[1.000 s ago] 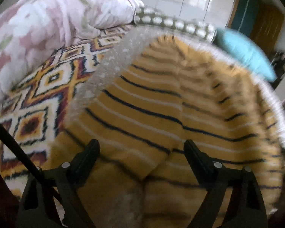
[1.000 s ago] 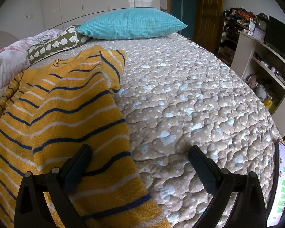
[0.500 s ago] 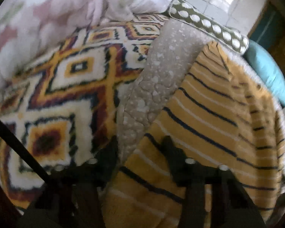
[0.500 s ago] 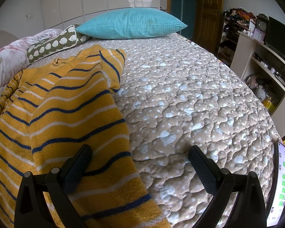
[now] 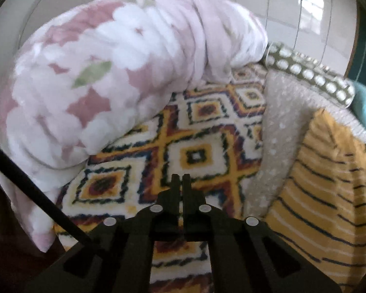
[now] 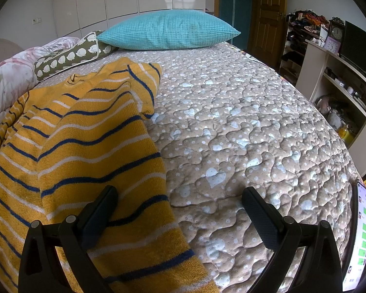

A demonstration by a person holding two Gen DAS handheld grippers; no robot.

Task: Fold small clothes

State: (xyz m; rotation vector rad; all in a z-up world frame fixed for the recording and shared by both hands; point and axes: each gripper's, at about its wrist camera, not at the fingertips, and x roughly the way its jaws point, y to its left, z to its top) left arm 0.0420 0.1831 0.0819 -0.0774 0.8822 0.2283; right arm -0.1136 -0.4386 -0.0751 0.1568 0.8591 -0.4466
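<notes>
A yellow sweater with navy and white stripes lies on the beige quilted bed cover, with one sleeve folded over its body. My right gripper is open low over the sweater's right edge, its left finger above the knit and its right finger above the quilt. In the left wrist view the sweater lies at the right. My left gripper is shut and empty over a patterned blanket, left of the sweater.
A pink floral duvet is heaped at the left. A green dotted pillow and a teal pillow lie at the head of the bed. Shelves and a phone stand at the right.
My left gripper has closed and swung left off the sweater to above the patterned blanket. The right gripper and sweater have not moved.
</notes>
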